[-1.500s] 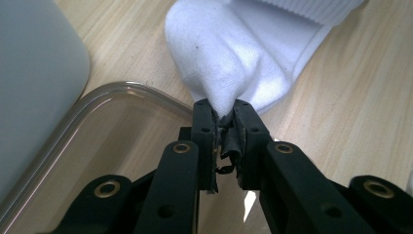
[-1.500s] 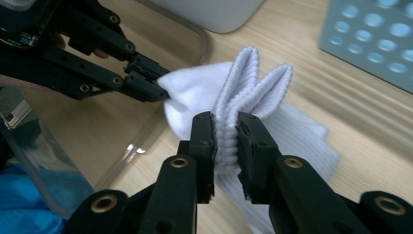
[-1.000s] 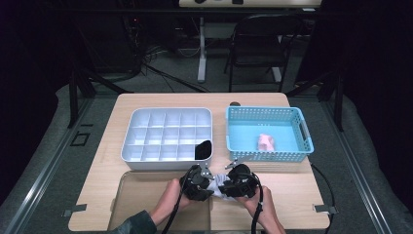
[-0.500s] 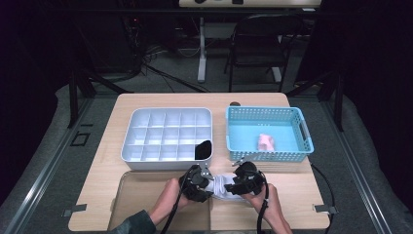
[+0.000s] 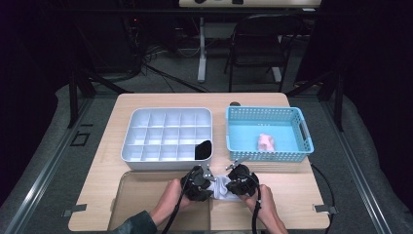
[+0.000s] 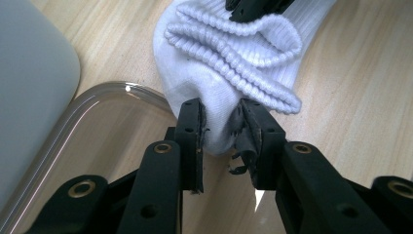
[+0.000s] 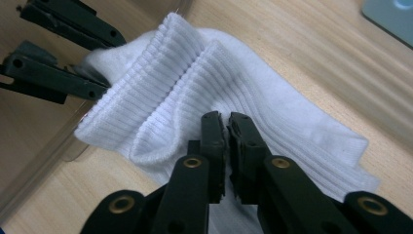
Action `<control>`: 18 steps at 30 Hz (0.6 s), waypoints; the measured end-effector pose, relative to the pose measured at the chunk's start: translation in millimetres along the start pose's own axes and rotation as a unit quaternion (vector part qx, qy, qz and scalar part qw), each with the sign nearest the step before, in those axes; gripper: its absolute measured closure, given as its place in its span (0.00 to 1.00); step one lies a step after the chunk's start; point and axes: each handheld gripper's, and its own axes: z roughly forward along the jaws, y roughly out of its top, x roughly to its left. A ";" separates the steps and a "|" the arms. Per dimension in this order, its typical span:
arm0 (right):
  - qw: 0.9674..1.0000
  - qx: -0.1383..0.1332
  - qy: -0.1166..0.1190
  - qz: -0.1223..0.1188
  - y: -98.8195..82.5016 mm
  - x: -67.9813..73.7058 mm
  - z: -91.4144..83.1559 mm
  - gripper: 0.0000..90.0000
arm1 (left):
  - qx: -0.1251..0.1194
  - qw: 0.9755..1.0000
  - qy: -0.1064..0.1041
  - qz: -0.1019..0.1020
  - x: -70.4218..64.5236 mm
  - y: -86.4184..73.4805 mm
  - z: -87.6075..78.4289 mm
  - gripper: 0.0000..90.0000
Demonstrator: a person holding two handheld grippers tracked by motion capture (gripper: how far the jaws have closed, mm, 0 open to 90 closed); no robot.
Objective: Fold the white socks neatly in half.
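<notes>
Both grippers clamp the white ribbed cotton sock point(image 5: 221, 187) near the tabletop's front edge, left gripper point(image 6: 221, 127) pinching its rounded end, right gripper point(image 7: 227, 127) just closed on a fold; folding underway, next likely rolling it tighter.

Worktop point(image 5: 146, 195) evenly lit from above; surroundings dark toward 12 o'clock. High view soft, grainy. Gripper views sharp, shadows faint.

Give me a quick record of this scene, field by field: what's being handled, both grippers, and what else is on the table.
Item in hand: white sock, bunched on the table
Left gripper: jaws pinching a fold of the sock
Right gripper: jaws nearly together, nipping the ribbed fabric
Divided tray: one dark item in its near right compartment
Blue basket: holds a pink item
Clear mat: under the sock's edge
</notes>
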 end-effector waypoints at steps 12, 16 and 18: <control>0.994 -0.066 0.062 0.056 -3.0 -14.2 -30.7 0.97 | -0.013 1.000 -0.005 -0.007 1.0 -0.3 0.3 0.82; 0.993 -0.074 0.072 0.057 -1.2 -10.7 -32.5 0.97 | -0.016 1.000 -0.007 -0.009 0.7 0.0 1.7 0.82; 0.993 -0.072 0.077 0.054 0.2 -8.3 -28.5 0.97 | -0.017 1.000 -0.008 -0.011 1.5 -0.2 2.1 0.82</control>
